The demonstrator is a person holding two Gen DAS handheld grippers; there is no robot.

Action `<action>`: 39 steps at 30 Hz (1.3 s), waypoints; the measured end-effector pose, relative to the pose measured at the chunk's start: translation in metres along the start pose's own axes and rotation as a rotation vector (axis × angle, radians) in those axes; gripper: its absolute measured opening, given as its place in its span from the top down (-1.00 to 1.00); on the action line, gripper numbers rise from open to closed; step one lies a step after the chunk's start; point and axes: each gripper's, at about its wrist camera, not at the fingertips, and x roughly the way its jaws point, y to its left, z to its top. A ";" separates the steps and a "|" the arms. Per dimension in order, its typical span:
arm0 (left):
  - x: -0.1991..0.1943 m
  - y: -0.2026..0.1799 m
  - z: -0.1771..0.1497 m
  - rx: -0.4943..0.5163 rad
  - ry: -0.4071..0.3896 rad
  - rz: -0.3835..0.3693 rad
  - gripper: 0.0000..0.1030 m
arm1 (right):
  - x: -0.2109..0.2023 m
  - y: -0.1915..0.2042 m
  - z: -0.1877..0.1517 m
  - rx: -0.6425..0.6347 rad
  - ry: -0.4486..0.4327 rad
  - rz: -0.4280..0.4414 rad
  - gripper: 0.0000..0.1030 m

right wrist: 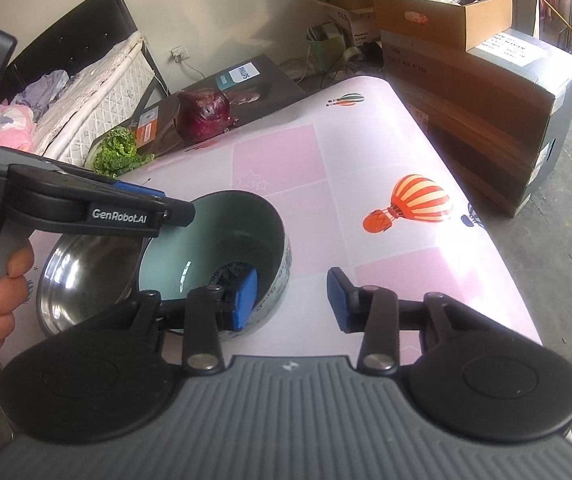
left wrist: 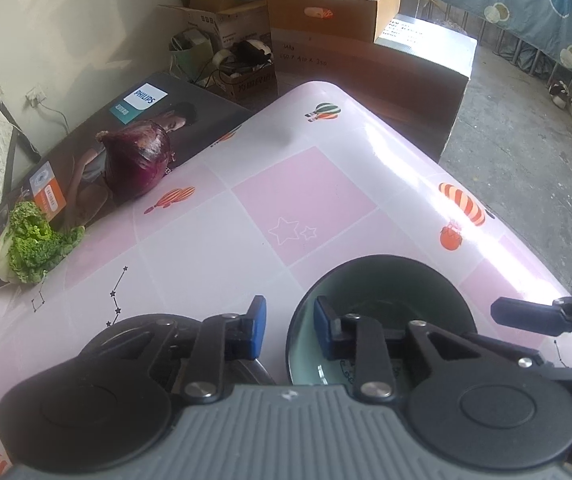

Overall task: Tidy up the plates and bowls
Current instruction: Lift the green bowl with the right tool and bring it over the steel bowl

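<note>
A ceramic bowl [right wrist: 222, 248] with a pale green inside and a patterned outside leans tilted against a steel bowl [right wrist: 86, 280] on the pink table [right wrist: 366, 152]. My right gripper [right wrist: 292, 300] is open; its left finger is inside the ceramic bowl and its right finger outside, astride the rim. My left gripper [left wrist: 286, 330] is open, with its right finger over the ceramic bowl's [left wrist: 386, 284] left rim and the steel bowl [left wrist: 258, 372] just below the fingers. The left gripper also shows from the side in the right wrist view [right wrist: 174, 210], above both bowls.
A red onion [right wrist: 204, 114] and a leafy green cabbage [right wrist: 120, 152] lie at the table's far left edge against a Philips box [right wrist: 242, 76]. Cardboard boxes [right wrist: 486, 92] stand beyond the table's far and right sides. A bed [right wrist: 66, 96] is at left.
</note>
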 end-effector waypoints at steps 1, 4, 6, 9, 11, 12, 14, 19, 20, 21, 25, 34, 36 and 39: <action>0.002 0.002 0.000 -0.018 0.006 -0.005 0.51 | 0.000 -0.001 -0.001 0.005 0.001 0.008 0.31; 0.006 0.004 -0.001 -0.054 0.025 -0.030 0.60 | 0.001 -0.004 0.001 0.020 0.009 0.042 0.49; 0.007 0.003 -0.003 -0.069 0.034 -0.043 0.60 | 0.002 -0.003 0.001 0.021 0.014 0.061 0.63; 0.005 0.002 -0.004 -0.084 0.037 -0.031 0.60 | 0.003 0.001 0.002 0.009 0.014 0.074 0.75; 0.003 0.005 -0.005 -0.116 0.051 -0.043 0.60 | 0.002 0.003 0.001 -0.007 0.006 0.065 0.77; 0.001 0.006 -0.006 -0.130 0.053 -0.054 0.60 | 0.003 0.002 0.002 -0.012 0.002 0.063 0.78; -0.003 0.006 -0.011 -0.147 0.060 -0.083 0.60 | 0.003 -0.002 0.002 -0.007 -0.002 0.061 0.80; -0.010 -0.002 -0.027 -0.126 0.097 -0.114 0.59 | 0.002 -0.016 0.003 0.036 -0.009 0.065 0.83; -0.012 -0.004 -0.029 -0.113 0.101 -0.110 0.57 | 0.002 -0.017 0.003 0.042 -0.007 0.066 0.83; -0.013 -0.006 -0.031 -0.108 0.105 -0.107 0.54 | 0.003 -0.018 0.002 0.050 -0.002 0.067 0.83; -0.014 -0.011 -0.035 -0.095 0.119 -0.098 0.49 | 0.004 -0.020 -0.002 0.073 0.024 0.072 0.76; 0.000 -0.017 -0.041 -0.094 0.173 -0.084 0.48 | 0.013 -0.026 -0.005 0.157 0.072 0.108 0.70; 0.005 -0.018 -0.041 -0.098 0.188 -0.088 0.48 | 0.016 -0.026 -0.006 0.163 0.079 0.111 0.66; 0.011 -0.019 -0.043 -0.107 0.205 -0.094 0.45 | 0.021 -0.026 -0.008 0.167 0.088 0.110 0.63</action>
